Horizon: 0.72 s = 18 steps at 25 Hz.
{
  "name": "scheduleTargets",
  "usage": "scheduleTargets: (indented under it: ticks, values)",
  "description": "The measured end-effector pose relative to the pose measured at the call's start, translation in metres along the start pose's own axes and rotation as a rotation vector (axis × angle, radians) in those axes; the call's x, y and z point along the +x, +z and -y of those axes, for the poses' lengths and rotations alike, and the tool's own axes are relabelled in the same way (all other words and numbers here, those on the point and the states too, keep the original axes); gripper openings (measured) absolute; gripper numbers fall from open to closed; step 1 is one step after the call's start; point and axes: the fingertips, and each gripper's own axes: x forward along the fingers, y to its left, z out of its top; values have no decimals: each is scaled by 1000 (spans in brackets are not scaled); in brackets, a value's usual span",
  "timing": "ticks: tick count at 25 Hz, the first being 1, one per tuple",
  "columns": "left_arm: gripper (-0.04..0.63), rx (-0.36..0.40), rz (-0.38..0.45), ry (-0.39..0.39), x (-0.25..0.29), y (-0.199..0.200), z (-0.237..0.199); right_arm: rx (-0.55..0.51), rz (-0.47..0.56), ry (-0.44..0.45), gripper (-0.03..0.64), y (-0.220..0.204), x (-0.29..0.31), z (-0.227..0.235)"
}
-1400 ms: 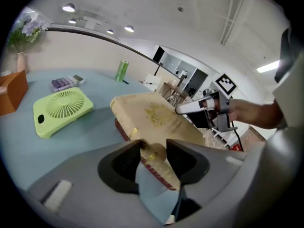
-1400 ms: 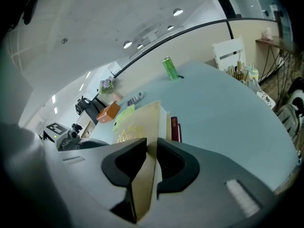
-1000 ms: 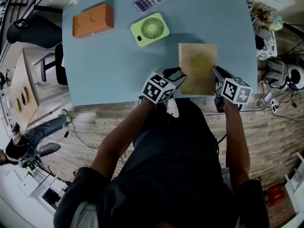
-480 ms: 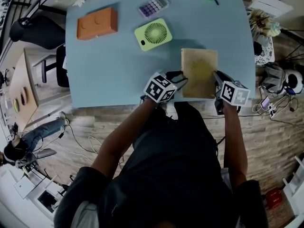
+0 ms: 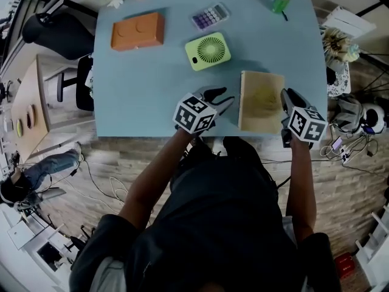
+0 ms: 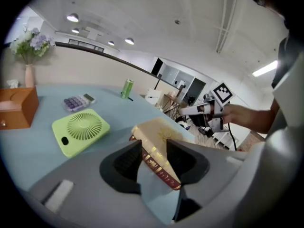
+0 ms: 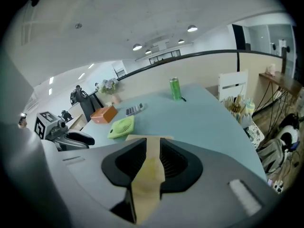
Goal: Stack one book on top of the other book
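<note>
Head view. Item: one tan book (image 5: 261, 101), lying flat on the blue table (image 5: 152, 84) at the near edge, right of centre. Only this one outline showed and no second book lay elsewhere on the table. We therefore judged the stack already made, though from above we could not tell whether one volume or two lay there.

Left gripper (image 5: 223, 96): beside the book's left edge and apart from it, with a strip of table between. In the left gripper view its jaws stood a little apart with nothing in them. Bare table showed in the gap, with the book beyond.

Right gripper (image 5: 285, 95): at the book's right edge. In the right gripper view its jaws stood narrowly apart, and the tan cover showed through the gap. Since the book lay flat, we judged the gripper poised over the edge, not pinching it.

Placement, as we judged it: one gripper on each side would suit squaring the edges or letting go.

Appearance: tan cover with a faint gold emblem at its centre. Dark red spine (image 6: 161, 167) with gold bands and lettering too small to read. Thick, with square corners.

Also on the table, well apart from the book: green fan (image 5: 208, 50), calculator (image 5: 210, 16), orange box (image 5: 137, 31), green can (image 5: 280, 0).
</note>
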Motion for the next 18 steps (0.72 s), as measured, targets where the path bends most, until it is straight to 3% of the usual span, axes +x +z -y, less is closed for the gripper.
scheduleTargets:
  ticks: [18]
  values:
    - [199,-4,298,257,-190,43,-56,-193,267,256,69,128,-38,-157]
